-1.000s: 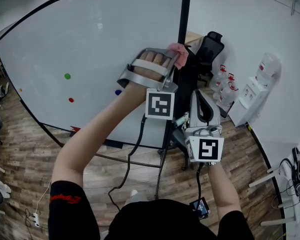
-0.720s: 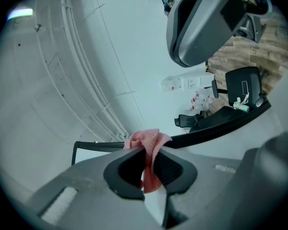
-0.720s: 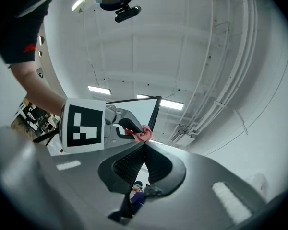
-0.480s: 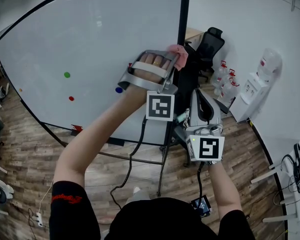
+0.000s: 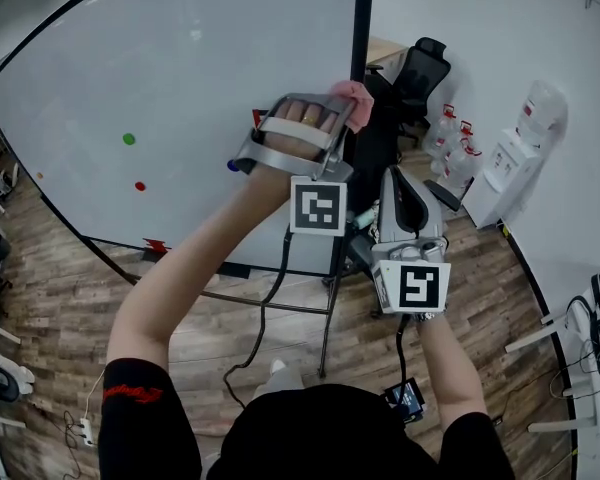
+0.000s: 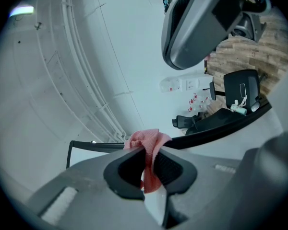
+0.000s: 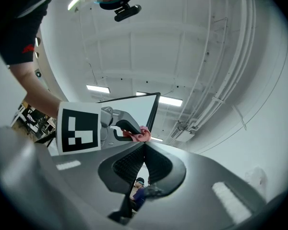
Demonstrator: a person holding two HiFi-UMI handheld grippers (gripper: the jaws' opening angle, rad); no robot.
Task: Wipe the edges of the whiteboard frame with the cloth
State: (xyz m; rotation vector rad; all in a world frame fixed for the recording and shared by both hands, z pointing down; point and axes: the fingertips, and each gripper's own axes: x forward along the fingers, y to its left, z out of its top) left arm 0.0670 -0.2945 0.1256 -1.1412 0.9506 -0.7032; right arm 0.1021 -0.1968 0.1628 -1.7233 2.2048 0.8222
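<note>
A big whiteboard on a stand has a black frame along its right edge. My left gripper is shut on a pink cloth and holds it against that right frame edge. In the left gripper view the pink cloth is pinched between the jaws, right at the black frame. My right gripper hangs lower, to the right of the board, with its jaws shut and nothing in them. In the right gripper view the left gripper with the cloth shows beside the frame.
Round magnets, green, red and blue, stick to the board. Behind the board's right edge stand a black office chair, a water dispenser and water bottles. A cable hangs by the stand's legs over wooden floor.
The left gripper with the cloth has slid slightly up along the right frame edge. The right gripper has stayed almost where it was.
</note>
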